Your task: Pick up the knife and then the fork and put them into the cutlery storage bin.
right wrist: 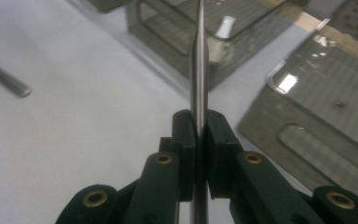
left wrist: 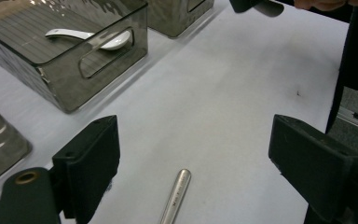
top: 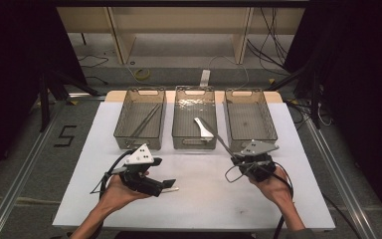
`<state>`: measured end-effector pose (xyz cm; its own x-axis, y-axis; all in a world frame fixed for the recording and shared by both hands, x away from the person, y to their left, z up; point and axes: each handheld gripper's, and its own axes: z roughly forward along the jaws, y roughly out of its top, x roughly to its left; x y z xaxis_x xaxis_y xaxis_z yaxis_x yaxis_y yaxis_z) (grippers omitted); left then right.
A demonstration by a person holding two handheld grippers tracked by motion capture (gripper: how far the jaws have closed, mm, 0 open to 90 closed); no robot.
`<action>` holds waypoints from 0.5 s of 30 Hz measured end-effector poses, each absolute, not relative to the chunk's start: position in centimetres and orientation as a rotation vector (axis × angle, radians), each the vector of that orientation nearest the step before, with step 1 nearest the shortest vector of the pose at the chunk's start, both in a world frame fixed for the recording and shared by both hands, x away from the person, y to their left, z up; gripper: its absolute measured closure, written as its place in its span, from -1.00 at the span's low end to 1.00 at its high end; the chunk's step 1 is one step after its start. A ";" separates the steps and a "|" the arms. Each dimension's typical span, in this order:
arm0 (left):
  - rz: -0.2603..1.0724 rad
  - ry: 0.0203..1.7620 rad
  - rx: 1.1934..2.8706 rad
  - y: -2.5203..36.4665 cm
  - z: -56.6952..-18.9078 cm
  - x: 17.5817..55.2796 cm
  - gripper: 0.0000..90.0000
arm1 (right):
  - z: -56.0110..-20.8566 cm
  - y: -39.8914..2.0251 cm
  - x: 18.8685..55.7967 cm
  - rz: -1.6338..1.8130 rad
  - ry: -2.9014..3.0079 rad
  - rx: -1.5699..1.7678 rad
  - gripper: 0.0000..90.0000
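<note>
Near middle bin (top: 194, 124): right gripper (right wrist: 198, 122) fingers clamp thin metal rod (right wrist: 199, 65), perhaps utensil handle; left gripper (left wrist: 196, 154) fingers wide apart, empty.

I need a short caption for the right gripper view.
Right tongs shut on a thin metal rod, pointing toward the grey bins.

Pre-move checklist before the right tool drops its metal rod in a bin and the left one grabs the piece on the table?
1. Right tool shut on the rod: ok.
2. Rod tip over the middle bin, near the white spoon: ok.
3. Whether the middle bin is the correct one: cannot tell.
4. Left tool open: ok.
5. Metal piece on the table lies between its jaws, not gripped: ok.
6. Right bin free of utensils: ok.
</note>
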<state>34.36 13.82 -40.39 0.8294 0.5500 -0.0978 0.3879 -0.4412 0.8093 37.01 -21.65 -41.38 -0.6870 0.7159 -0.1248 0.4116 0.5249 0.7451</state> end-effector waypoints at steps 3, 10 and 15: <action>0.229 0.705 2.065 14.1 -40.5 34.3 -0.65 | -40.9 -22.5 38.2 0.992 2.315 0.991 0.87; 0.237 0.749 2.056 14.9 -41.0 34.4 -0.65 | -40.4 -23.9 41.4 0.973 2.274 1.117 0.87; 0.245 0.776 2.046 15.5 -41.1 34.4 -0.65 | -39.9 -24.4 43.7 0.950 2.249 1.180 0.87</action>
<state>34.44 15.51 -41.08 0.7828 0.6105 -0.1202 0.4310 -0.3927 0.8124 43.71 -24.40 -39.85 -0.5475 0.8350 -0.0549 0.5428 0.4043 0.7361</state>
